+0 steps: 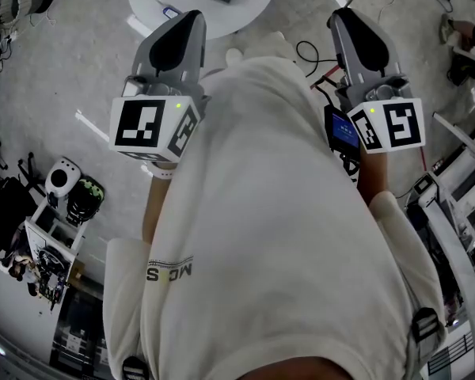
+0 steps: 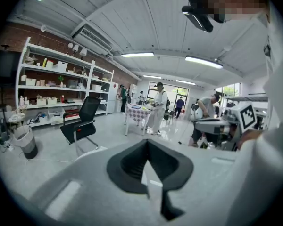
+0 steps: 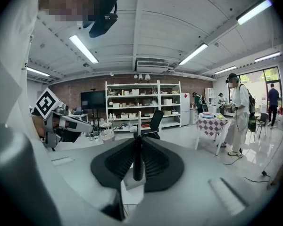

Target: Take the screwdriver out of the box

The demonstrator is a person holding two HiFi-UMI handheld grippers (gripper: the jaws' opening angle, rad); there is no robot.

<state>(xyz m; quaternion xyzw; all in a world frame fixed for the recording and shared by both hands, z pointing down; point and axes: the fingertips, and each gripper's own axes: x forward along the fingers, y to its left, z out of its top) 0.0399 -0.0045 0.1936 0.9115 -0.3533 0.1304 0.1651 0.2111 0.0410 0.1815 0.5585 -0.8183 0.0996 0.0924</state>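
Note:
My right gripper (image 3: 138, 147) is shut on the screwdriver (image 3: 138, 166), whose black handle sits between the pads while its thin metal shaft points away toward the shelves. In the head view this gripper (image 1: 344, 18) is held up at the right of my white-shirted chest. My left gripper (image 2: 148, 154) has its black pads drawn together with nothing visible between them; it shows at the left in the head view (image 1: 190, 20). Both grippers point outward over the floor, a little below level. No box appears in any view.
A round white table (image 1: 146, 2) stands on the floor ahead. Cables (image 1: 309, 54) lie beside it, and racks with equipment (image 1: 51, 236) flank me. A black office chair (image 2: 82, 121), a checkered table (image 2: 139, 112), wall shelves (image 3: 144, 105) and several people are farther off.

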